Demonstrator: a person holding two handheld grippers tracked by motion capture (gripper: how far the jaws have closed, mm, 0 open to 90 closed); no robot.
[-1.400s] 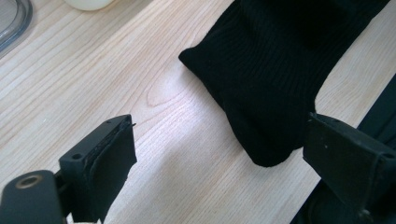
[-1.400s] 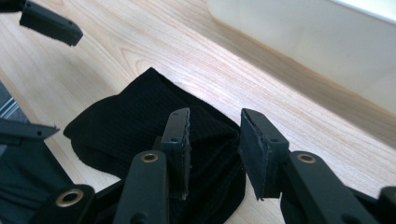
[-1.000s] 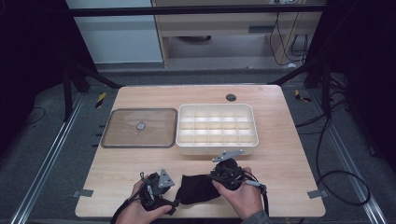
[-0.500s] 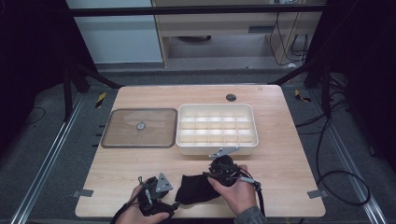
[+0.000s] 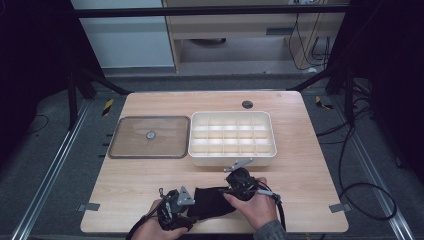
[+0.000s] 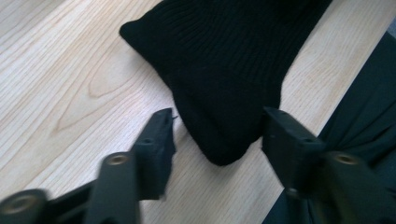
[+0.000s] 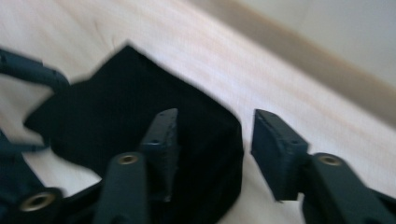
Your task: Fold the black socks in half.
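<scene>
Table point(image 5: 150, 180) near edge: black cloth point(image 5: 212, 200) between both grippers, left point(image 6: 217, 140) and right point(image 7: 215, 140), jaws apart, nothing grasped. Risk: shallow bite slips off knit.

Light wood desk point(image 5: 150, 175), grain visible. On it: a flat clear lid point(image 5: 149, 137) with a small centre knob at left, a white divided tray point(image 5: 232, 138) just beside it on the right, and a black cloth point(image 5: 212, 201) lying crumpled at the near edge. A small dark round grommet point(image 5: 247, 104) sits near the far edge.
</scene>
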